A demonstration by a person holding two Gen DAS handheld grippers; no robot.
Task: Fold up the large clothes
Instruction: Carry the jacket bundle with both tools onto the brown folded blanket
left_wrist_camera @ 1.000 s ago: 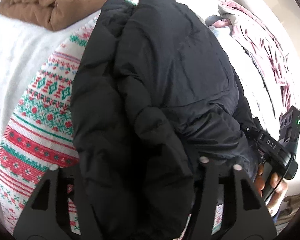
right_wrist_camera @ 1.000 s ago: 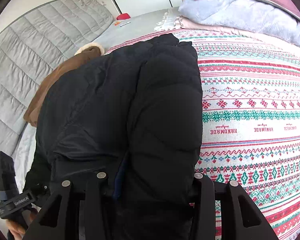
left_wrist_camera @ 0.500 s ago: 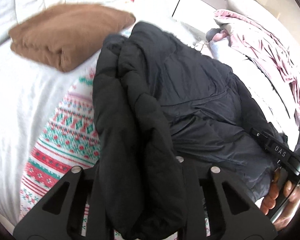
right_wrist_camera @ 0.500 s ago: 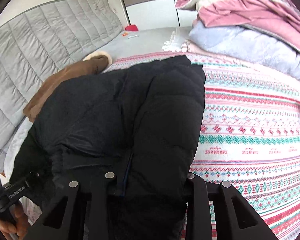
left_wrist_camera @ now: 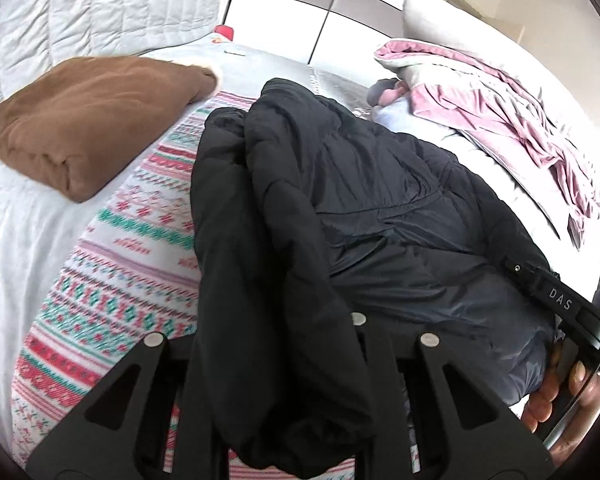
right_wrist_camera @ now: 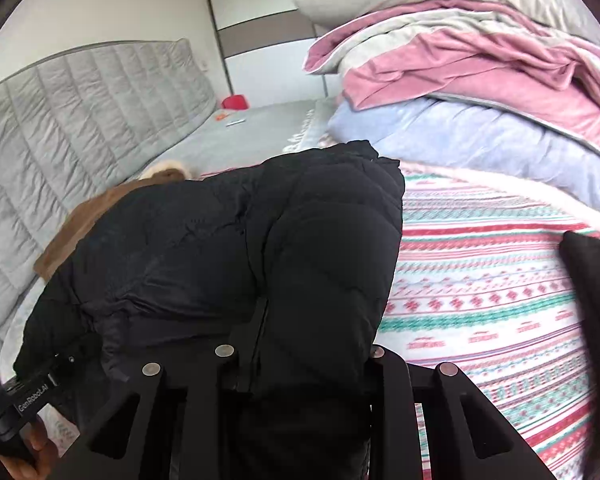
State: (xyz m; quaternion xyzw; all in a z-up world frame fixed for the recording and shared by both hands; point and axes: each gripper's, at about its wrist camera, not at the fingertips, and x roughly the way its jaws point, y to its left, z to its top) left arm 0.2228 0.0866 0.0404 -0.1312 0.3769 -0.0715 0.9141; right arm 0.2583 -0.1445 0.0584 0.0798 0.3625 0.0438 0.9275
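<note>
While both show jacket (left_wrist_camera: pixel 340 200) — only right: headboard (right_wrist_camera: pixel 80 120).

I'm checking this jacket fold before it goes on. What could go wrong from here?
Both grippers, left gripper and right gripper, pinch thick bunches of the black puffer jacket; the slick padding might slip out. Swinging the jacket forward could knock the folded brown garment close beside it.

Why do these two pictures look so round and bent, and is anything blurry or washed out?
Both views are fisheye: dark corners, curved edges. Left wrist view: the wardrobe is washed out white, the patterned blanket smeared. Right wrist view: the black jacket shows little detail, and the blanket's stripes blur.
</note>
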